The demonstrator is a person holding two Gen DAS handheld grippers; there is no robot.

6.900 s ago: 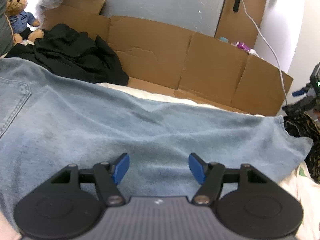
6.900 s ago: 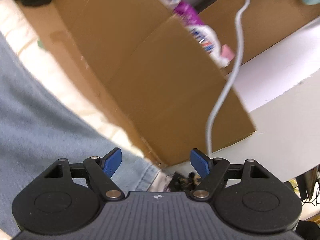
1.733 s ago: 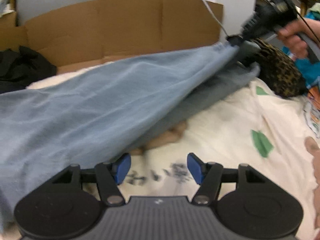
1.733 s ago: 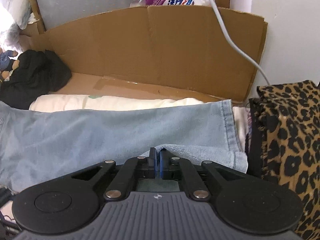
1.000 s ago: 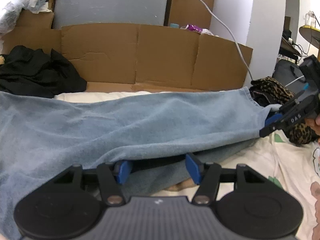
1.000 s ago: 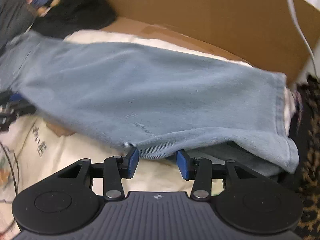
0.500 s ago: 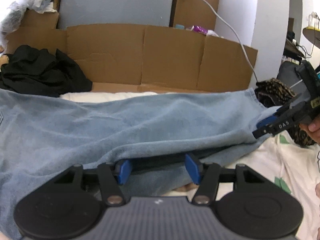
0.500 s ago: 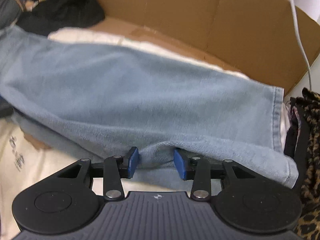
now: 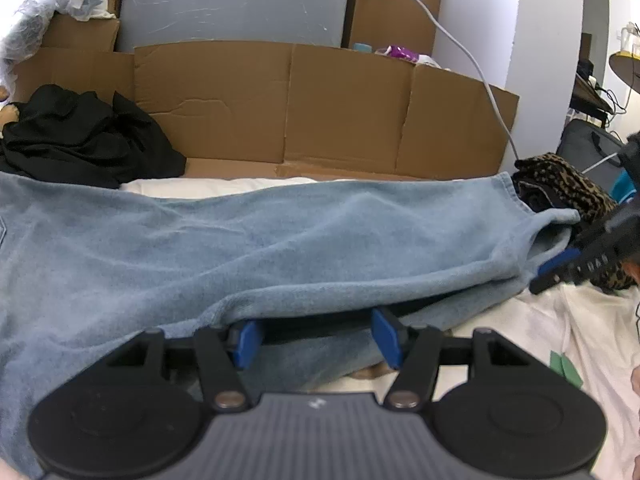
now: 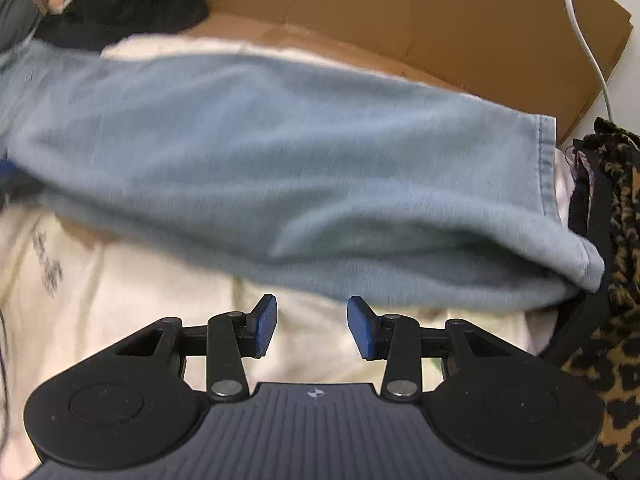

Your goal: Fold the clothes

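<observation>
beside folded jeans [image 10: 320, 168], right tongs [image 10: 312, 326] gape empty.

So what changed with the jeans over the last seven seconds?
The jeans lay flat, and are now folded lengthwise, one leg over the other. The right gripper pinched the hem, carried it over, then released. The left gripper stayed open. The black garment is unmoved.

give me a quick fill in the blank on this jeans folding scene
1. The jeans are light ____ denim.
2. The wall behind the jeans is made of brown ____.
3. The crumpled garment at the far left is ____.
4. The cloth beside the jeans' hem has a ____ print.

Missing words: blue; cardboard; black; leopard
</observation>
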